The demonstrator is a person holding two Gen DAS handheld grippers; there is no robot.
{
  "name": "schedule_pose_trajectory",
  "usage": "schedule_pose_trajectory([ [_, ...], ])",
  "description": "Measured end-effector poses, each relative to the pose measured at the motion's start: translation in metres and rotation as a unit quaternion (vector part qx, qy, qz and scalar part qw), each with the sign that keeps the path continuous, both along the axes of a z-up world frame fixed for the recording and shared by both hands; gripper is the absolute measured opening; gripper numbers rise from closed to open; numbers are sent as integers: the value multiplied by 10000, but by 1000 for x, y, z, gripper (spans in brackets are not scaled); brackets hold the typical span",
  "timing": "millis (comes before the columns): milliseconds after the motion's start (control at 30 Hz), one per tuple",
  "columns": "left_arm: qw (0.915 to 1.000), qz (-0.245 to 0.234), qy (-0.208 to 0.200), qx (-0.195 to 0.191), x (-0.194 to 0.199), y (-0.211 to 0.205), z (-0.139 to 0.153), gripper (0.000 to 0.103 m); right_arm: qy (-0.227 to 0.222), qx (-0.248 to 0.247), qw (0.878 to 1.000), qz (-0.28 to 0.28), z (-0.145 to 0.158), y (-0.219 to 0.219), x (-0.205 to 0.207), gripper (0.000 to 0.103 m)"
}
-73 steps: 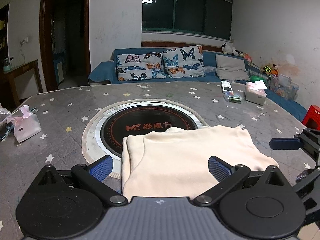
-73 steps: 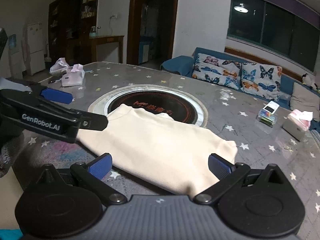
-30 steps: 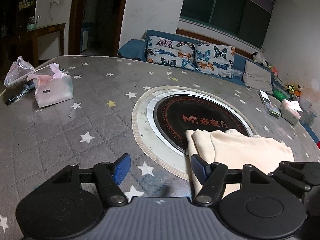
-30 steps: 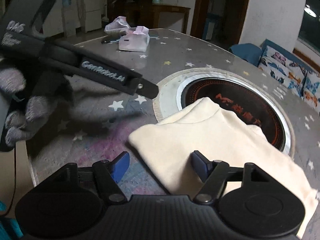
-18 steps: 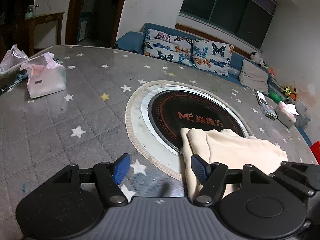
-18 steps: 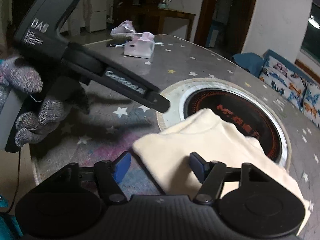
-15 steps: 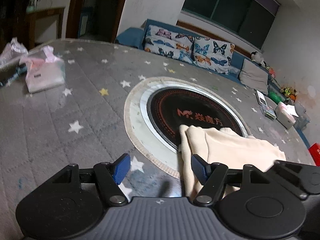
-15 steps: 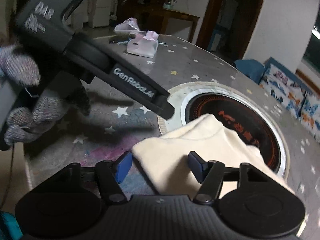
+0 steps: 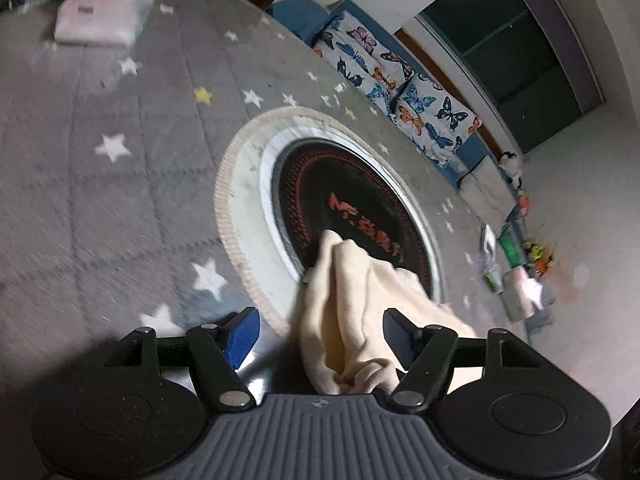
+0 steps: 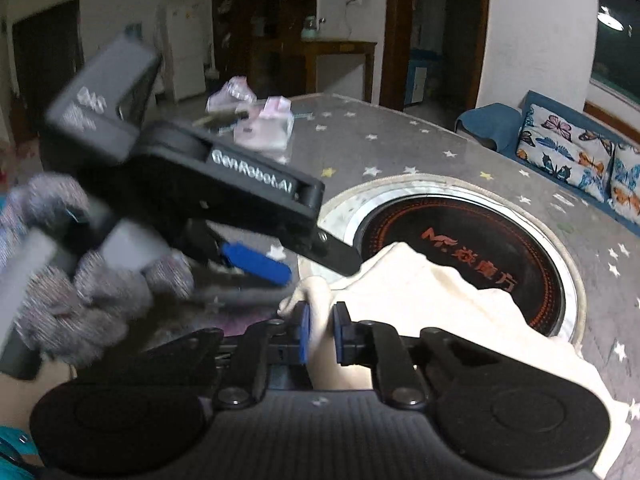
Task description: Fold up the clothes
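Note:
A folded cream garment [image 9: 352, 304] lies on the star-patterned table, partly over the round black cooktop [image 9: 344, 208]. Its near edge is bunched up between the fingers of my left gripper [image 9: 320, 334], whose jaws stand open around the cloth. In the right wrist view the garment [image 10: 432, 304] shows again. My right gripper [image 10: 320, 334] is shut on its near corner, pinching a fold of cloth. The left gripper [image 10: 280, 256], held by a gloved hand, reaches in from the left and touches the same end of the garment.
A pink tissue pack [image 9: 100, 12] lies at the table's far left, also in the right wrist view [image 10: 264, 128]. Small boxes [image 9: 520, 292] sit at the far right edge. A blue sofa with butterfly cushions [image 9: 400, 84] stands behind the table.
My right gripper has closed on the garment's near corner. My left gripper has tilted and moved in over the garment's edge, which is now bunched up between its fingers.

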State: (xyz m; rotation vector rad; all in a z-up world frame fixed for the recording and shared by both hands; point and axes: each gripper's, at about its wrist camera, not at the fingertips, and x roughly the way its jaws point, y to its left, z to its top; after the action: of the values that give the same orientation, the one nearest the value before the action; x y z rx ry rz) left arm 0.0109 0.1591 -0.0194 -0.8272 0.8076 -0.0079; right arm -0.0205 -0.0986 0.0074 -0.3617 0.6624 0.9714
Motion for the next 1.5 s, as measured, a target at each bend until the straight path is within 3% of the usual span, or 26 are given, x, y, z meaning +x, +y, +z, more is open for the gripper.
schedule_pose_trajectory([
  [200, 9982, 17, 42, -601, 10, -12, -9, 67, 141, 382, 9992, -36, 14, -20, 1, 10],
  [400, 9903, 260, 96, -1361, 11, -14, -28, 36, 160, 521, 9985, 51, 16, -31, -5, 10],
  [467, 9890, 312, 75, -1446, 10, -13, -31, 22, 201, 499, 9985, 85, 14, -32, -6, 10],
  [567, 9904, 344, 33, -1336, 9, -13, -29, 16, 253, 516, 9983, 50, 12, -36, -6, 14],
  [700, 9937, 304, 19, -1082, 10, -15, -26, 15, 198, 531, 9982, -195, 19, -53, -3, 16],
  [833, 9952, 272, 21, -942, 10, -17, -24, 15, 99, 390, 9965, -730, 19, -81, 7, 17],
  [1000, 9967, 230, 40, -778, 9, -21, -22, 15, 63, 24, 9855, -1695, 10, -129, 31, 27],
  [1067, 9971, 218, 38, -723, 9, -22, -21, 15, 203, -6, 9784, -2056, 5, -148, 43, 34],
  [1233, 9986, 173, 37, -497, 10, -27, -19, 15, 685, 165, 9589, -2750, -12, -189, 73, 39],
  [1433, 9996, 73, 7, -274, 11, -31, -15, 15, 1269, 683, 9418, -3038, -31, -205, 95, 39],
  [1500, 9998, 39, 4, -197, 12, -32, -13, 15, 1296, 770, 9410, -3031, -32, -205, 98, 39],
])
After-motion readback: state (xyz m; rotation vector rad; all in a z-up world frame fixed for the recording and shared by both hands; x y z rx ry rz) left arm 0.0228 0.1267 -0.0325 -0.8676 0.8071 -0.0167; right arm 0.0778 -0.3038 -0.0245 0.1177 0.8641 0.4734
